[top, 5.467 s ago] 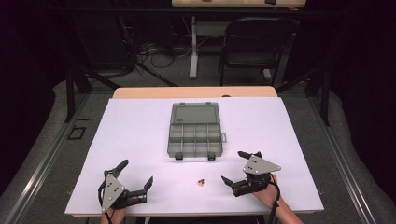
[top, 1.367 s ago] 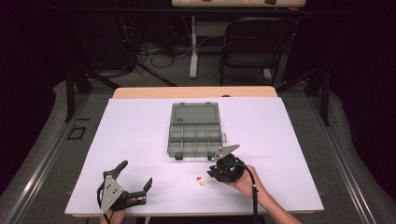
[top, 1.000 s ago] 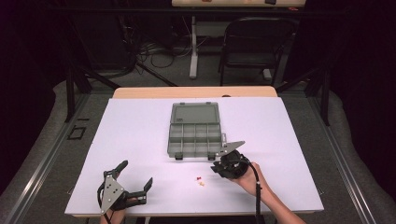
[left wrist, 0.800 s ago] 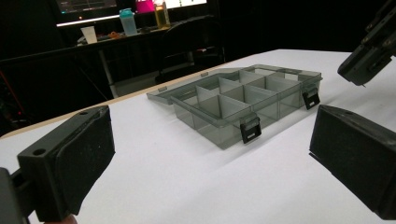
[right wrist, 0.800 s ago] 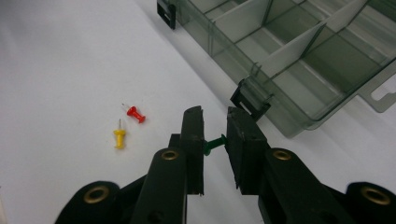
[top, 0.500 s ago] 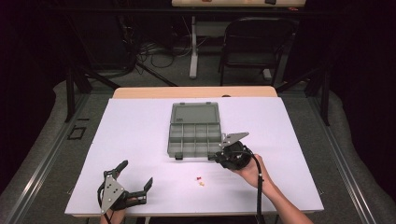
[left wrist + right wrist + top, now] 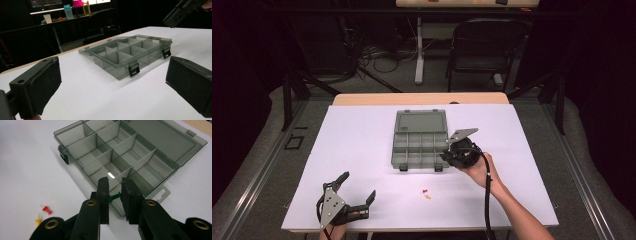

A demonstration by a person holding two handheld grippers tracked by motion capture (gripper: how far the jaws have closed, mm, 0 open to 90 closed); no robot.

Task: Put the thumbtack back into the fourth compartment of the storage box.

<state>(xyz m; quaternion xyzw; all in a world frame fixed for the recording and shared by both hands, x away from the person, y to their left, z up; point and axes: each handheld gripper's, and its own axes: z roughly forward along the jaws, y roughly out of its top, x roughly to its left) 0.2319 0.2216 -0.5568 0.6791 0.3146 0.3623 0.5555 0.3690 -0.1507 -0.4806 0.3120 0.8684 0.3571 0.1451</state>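
Pinched between the black fingers (image 7: 103, 195) of my right gripper (image 7: 115, 198) is a small green plastic push pin (image 7: 115, 196). I hold it sideways, its head against one pad, so it cannot slip while I carry it. It hangs just above the near edge of the clear grey plastic box with little walls inside (image 7: 120, 152), because I think that is where it should go.

My left gripper (image 7: 354, 197) rests at the near edge of the white table (image 7: 362, 140), jaws wide apart and holding nothing. It waits out of the way.

On the table, between me and the box, lie a small red push pin (image 7: 46, 209) and a small yellow push pin (image 7: 38, 220), close together. I think they go in later.

Farther back, the box lid (image 7: 420, 121) lies flat and open, so I can reach every little room.
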